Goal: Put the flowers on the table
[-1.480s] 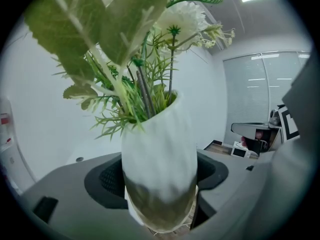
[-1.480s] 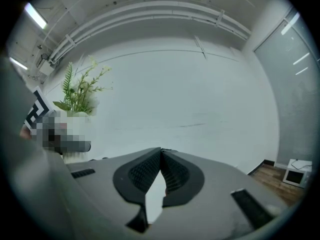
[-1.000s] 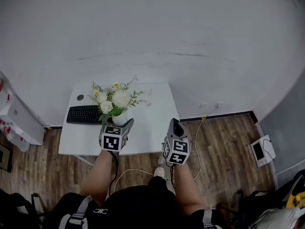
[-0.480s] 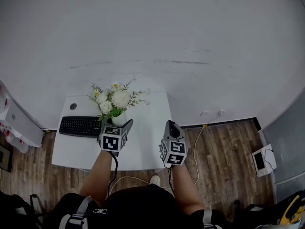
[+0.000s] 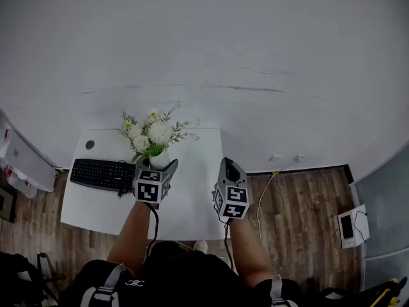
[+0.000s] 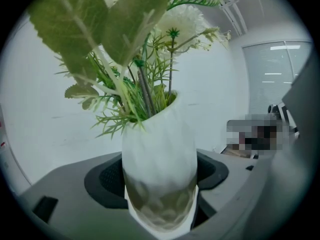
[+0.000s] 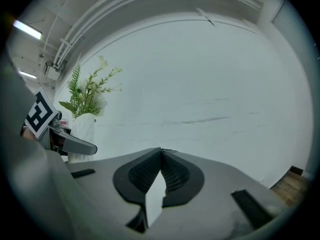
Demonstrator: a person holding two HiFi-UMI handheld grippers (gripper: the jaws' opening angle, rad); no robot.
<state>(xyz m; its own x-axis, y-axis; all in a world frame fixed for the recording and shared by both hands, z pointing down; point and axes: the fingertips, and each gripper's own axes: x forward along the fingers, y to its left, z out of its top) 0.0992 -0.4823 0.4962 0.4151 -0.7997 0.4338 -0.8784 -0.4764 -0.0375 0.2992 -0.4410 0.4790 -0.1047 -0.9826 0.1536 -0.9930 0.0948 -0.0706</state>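
Note:
A white faceted vase (image 5: 159,159) of white flowers and green sprigs (image 5: 153,133) is held upright over the white table (image 5: 192,197). My left gripper (image 5: 160,166) is shut on the vase's lower body. In the left gripper view the vase (image 6: 160,159) fills the gap between both pads (image 6: 106,178), with the flowers (image 6: 145,49) above. I cannot tell whether its base touches the table. My right gripper (image 5: 231,169) hovers at the table's right edge, shut and empty, its jaws pressed together (image 7: 161,155). The vase (image 7: 83,130) also shows at the left of the right gripper view.
A black keyboard (image 5: 102,174) lies on the left part of the table, close to the vase. A white wall (image 5: 211,56) rises behind the table. A cable (image 5: 263,197) runs across the wooden floor (image 5: 300,216) on the right. White units (image 5: 22,165) stand at the far left.
The view has shifted: the table and keyboard now sit lower and further left in frame, so both grippers reach further over the table. The left gripper still holds the vase.

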